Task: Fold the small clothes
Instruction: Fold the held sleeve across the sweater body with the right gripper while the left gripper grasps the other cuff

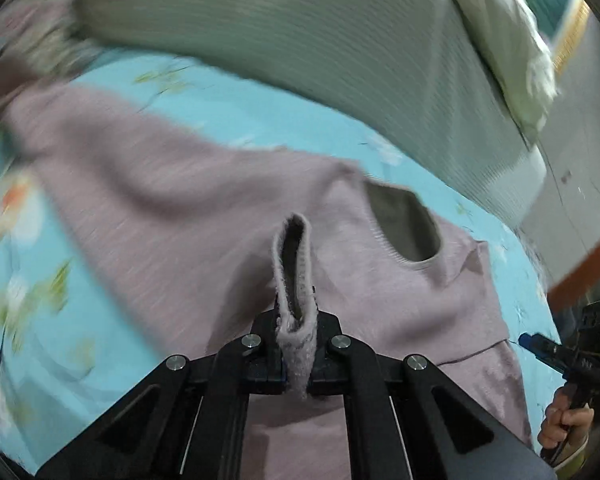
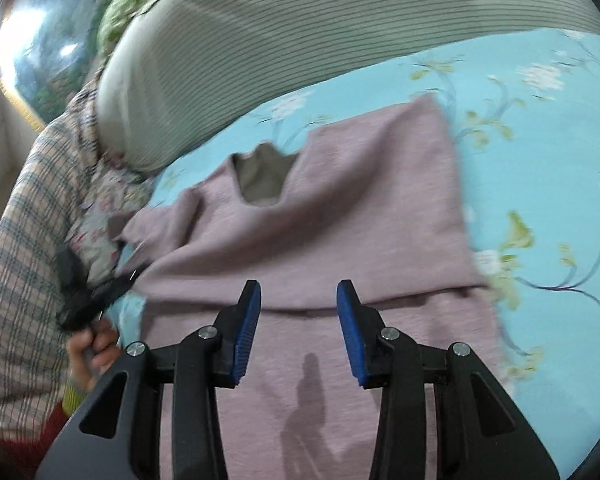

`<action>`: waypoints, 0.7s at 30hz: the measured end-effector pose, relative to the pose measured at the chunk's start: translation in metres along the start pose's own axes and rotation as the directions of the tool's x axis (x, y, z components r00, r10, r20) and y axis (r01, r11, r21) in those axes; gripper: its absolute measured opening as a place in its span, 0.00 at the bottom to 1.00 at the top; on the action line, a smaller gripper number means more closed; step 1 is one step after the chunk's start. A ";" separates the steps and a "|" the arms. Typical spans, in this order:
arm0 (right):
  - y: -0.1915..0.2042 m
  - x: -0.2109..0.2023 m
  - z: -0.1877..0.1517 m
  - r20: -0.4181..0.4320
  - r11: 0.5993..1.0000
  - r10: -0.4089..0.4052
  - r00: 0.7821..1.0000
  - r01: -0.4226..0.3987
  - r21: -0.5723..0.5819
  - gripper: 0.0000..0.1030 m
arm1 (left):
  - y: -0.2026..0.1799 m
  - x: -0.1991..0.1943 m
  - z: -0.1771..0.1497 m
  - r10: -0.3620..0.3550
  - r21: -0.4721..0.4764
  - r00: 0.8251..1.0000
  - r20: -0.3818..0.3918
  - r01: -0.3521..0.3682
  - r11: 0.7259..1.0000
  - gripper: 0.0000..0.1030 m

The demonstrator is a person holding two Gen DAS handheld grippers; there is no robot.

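Observation:
A small mauve knit sweater [image 1: 204, 216] lies on a light-blue floral bedsheet [image 1: 44, 240], its neck opening [image 1: 404, 228] facing away. My left gripper [image 1: 298, 344] is shut on the sweater's sleeve cuff [image 1: 294, 264], which sticks up between the fingers. In the right wrist view the sweater [image 2: 340, 208] lies with one side folded over, neck opening [image 2: 262, 180] at upper left. My right gripper [image 2: 299, 320] is open and empty, blue pads [image 2: 246, 332] hovering above the sweater's lower body. The left gripper [image 2: 88, 292] shows at the sweater's left edge.
A grey-green ribbed cushion [image 1: 300, 48] lies across the far side of the bed, also in the right wrist view [image 2: 300, 40]. A checked cloth [image 2: 32, 208] and floral fabric [image 2: 104, 208] lie at the left. The right gripper and hand [image 1: 572, 380] show at the far right.

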State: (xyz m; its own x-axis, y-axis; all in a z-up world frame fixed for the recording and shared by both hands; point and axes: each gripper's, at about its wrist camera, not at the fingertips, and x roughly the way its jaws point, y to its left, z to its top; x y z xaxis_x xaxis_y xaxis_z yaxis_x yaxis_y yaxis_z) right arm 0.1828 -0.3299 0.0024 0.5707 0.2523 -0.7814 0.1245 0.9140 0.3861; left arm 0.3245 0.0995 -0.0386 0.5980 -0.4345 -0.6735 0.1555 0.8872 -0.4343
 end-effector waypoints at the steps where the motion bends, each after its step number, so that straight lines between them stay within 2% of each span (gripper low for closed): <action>1: -0.005 -0.002 0.004 0.010 1.000 -0.023 1.000 0.023 0.004 0.40 | 0.007 0.000 -0.006 -0.015 -0.022 1.000 -0.009 0.015 1.000 0.05; 4: -0.017 -0.005 0.018 0.028 0.996 -0.089 0.996 0.088 0.012 0.40 | 0.019 0.009 -0.021 -0.088 -0.070 0.994 -0.063 0.083 0.994 0.07; 6: -0.028 -0.007 0.026 0.034 0.991 -0.130 0.991 0.129 0.016 0.42 | 0.015 0.017 -0.018 -0.124 -0.062 0.988 -0.093 0.118 0.991 0.21; 7: -0.034 -0.006 0.032 0.038 0.988 -0.156 0.987 0.156 0.021 0.44 | 0.014 0.020 -0.016 -0.135 -0.057 0.985 -0.105 0.130 0.990 0.36; 8: -0.040 -0.006 0.037 0.042 0.983 -0.182 0.983 0.181 0.025 0.51 | 0.012 0.022 -0.012 -0.141 -0.051 0.984 -0.109 0.136 0.989 0.42; 9: -0.048 -0.003 0.044 0.043 0.977 -0.212 0.976 0.211 0.035 0.54 | 0.011 0.024 -0.007 -0.128 -0.037 0.986 -0.111 0.125 0.991 0.42; 10: -0.053 0.000 0.047 0.040 0.973 -0.228 0.973 0.226 0.042 0.54 | 0.010 0.025 -0.003 -0.117 -0.024 0.987 -0.112 0.115 0.993 0.37; 12: -0.062 0.008 0.052 0.030 0.969 -0.243 0.970 0.241 0.057 0.54 | 0.002 0.029 0.002 -0.068 0.027 0.993 -0.100 0.071 0.997 0.01; 14: -0.069 0.019 0.059 0.015 0.967 -0.250 0.968 0.248 0.063 0.54 | -0.001 0.018 0.004 -0.027 0.056 0.999 -0.038 0.029 0.998 0.02; 16: -0.073 0.030 0.061 -0.004 0.967 -0.249 0.969 0.248 0.063 0.54 | 0.003 0.009 0.002 -0.006 0.047 1.000 0.009 0.006 0.999 0.02; 17: -0.074 0.035 0.062 -0.013 0.967 -0.246 0.969 0.247 0.061 0.54 | 0.008 0.005 0.000 0.016 0.033 1.000 0.023 -0.017 0.999 0.02; 21: -0.070 0.053 0.062 -0.051 0.971 -0.233 0.971 0.235 0.038 0.54 | 0.030 0.000 -0.009 0.035 -0.034 0.999 0.034 -0.034 0.999 0.02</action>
State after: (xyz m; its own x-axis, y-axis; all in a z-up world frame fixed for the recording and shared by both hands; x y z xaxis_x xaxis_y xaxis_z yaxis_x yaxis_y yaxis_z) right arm 0.2545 -0.4006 -0.0355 0.4841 0.0484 -0.8737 0.2857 0.9350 0.2101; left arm 0.3219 0.1246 -0.0571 0.6295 -0.3973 -0.6677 0.1082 0.8958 -0.4310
